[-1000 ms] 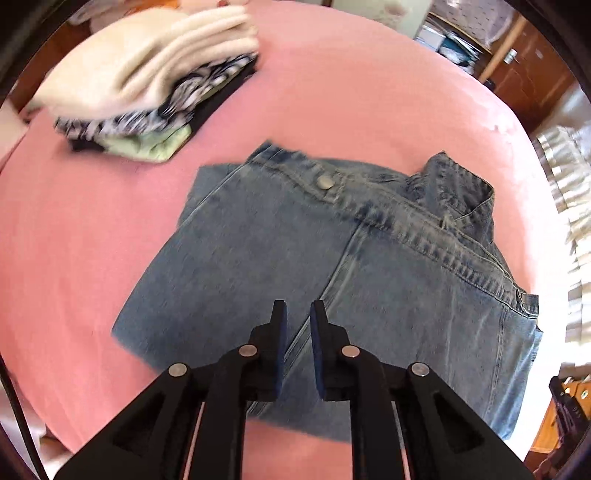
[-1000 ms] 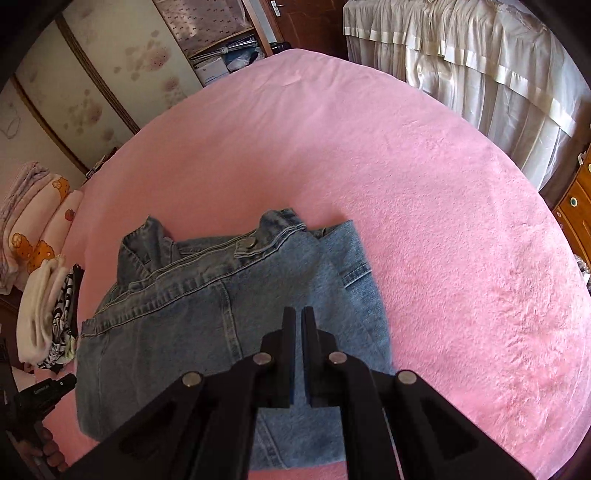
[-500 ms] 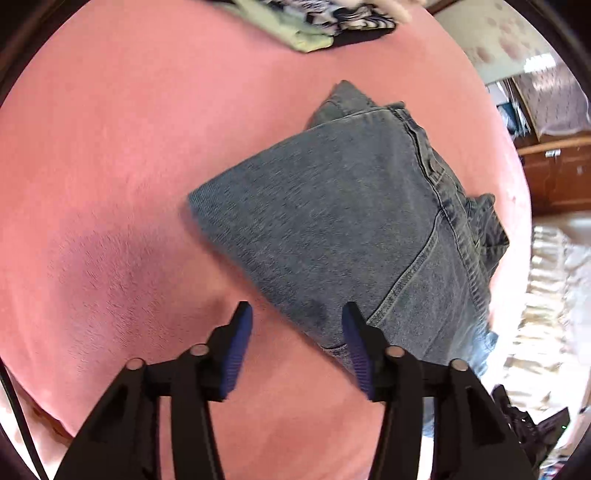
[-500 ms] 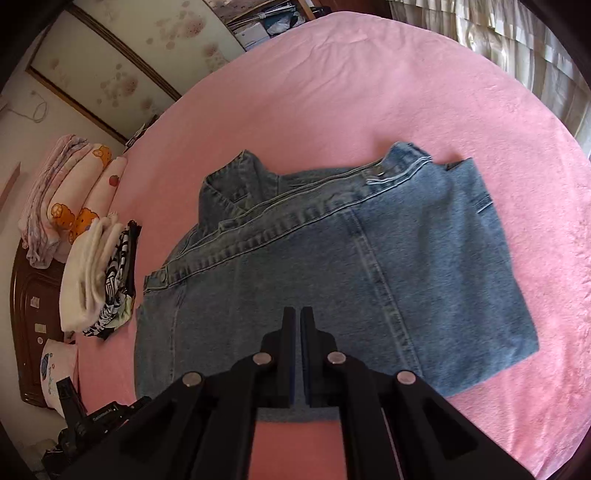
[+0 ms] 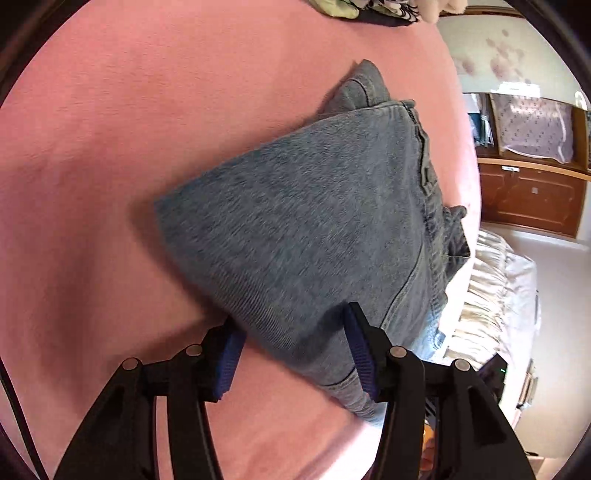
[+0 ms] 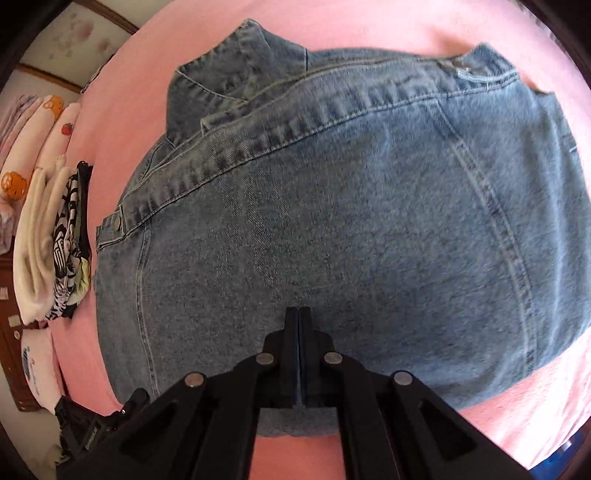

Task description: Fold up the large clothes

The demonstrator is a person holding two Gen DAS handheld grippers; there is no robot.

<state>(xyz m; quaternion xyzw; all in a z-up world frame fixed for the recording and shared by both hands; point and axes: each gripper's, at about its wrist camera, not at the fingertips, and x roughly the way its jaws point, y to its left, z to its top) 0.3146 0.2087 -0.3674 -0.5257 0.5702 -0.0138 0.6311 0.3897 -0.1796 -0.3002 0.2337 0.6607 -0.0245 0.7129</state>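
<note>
The left hand-held gripper [image 5: 291,350], jaws apart, is straddling the folded denim jacket's [image 5: 314,221] edge; the right hand-held gripper [image 6: 298,321], closed empty, is pressing it. Next: clamping that edge.

A pink bed [image 6: 388,33] is covered by a folded denim jacket [image 6: 351,221], and a stack of folded clothes [image 6: 55,251] is laid near its edge.

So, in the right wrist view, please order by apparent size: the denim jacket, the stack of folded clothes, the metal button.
1. denim jacket, though nearness enlarges it
2. stack of folded clothes
3. metal button
</note>
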